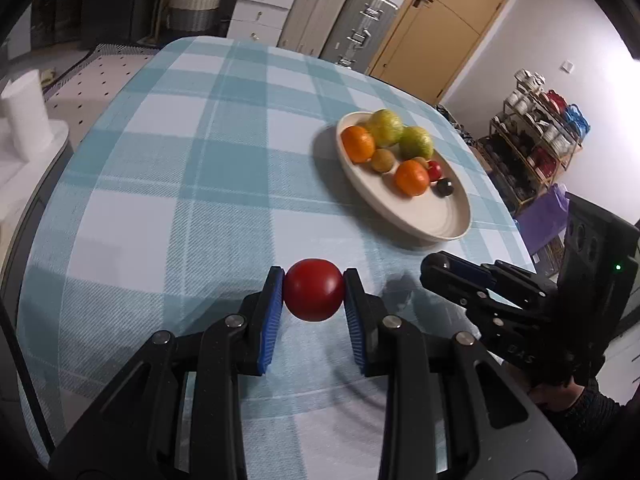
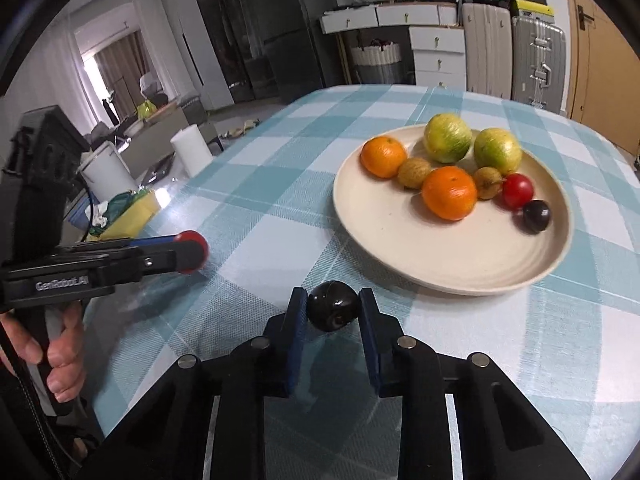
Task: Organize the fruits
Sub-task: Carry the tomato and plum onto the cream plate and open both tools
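The left gripper is clamped on a red round fruit, its blue pads pressing both sides, held over the checked tablecloth. The right gripper grips a dark glossy round fruit between its pads in the same way, just in front of the plate.

The cream plate sits on the cloth beyond both grippers. On it lie eight fruits:
- two oranges
- two large yellow-green fruits
- two small brownish fruits
- one small red fruit
- one small dark fruit, nearest the plate's right rim

With the two held fruits, ten fruits are in sight.

The left wrist view shows the right gripper from the side at the lower right, with a hand under it, but the dark fruit it holds is hidden there. That view also shows a wooden door and a rack of cups by the wall.

The right wrist view shows the left gripper from the side at the left, red fruit at its tip, and a hand curled around its handle. It alone shows a white roll and white bucket past the table's left edge.
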A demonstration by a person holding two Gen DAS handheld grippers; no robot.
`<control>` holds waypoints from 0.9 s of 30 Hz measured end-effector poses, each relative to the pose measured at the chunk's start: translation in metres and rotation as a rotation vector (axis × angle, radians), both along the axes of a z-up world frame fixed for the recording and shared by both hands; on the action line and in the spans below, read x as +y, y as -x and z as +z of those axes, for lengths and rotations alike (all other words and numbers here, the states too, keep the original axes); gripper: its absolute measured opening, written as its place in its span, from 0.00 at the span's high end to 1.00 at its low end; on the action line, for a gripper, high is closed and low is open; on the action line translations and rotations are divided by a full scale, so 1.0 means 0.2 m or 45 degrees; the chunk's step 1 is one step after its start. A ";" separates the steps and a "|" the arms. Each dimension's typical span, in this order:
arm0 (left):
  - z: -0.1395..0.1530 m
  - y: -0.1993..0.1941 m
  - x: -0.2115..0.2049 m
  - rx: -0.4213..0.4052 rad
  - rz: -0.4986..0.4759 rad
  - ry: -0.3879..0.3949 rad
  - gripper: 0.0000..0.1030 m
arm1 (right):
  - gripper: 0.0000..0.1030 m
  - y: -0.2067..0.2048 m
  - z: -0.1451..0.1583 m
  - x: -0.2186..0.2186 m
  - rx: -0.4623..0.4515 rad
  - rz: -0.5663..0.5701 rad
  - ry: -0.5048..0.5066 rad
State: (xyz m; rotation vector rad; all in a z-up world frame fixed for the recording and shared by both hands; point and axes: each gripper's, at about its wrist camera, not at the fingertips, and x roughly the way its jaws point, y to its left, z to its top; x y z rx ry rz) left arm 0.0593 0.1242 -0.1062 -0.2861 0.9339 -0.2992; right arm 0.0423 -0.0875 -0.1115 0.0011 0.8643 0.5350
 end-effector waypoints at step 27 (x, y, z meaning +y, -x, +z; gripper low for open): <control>0.08 -0.48 -0.49 -0.009 -0.166 -0.045 0.74 | 0.75 -0.19 0.17 -0.46 -0.085 -0.209 -0.121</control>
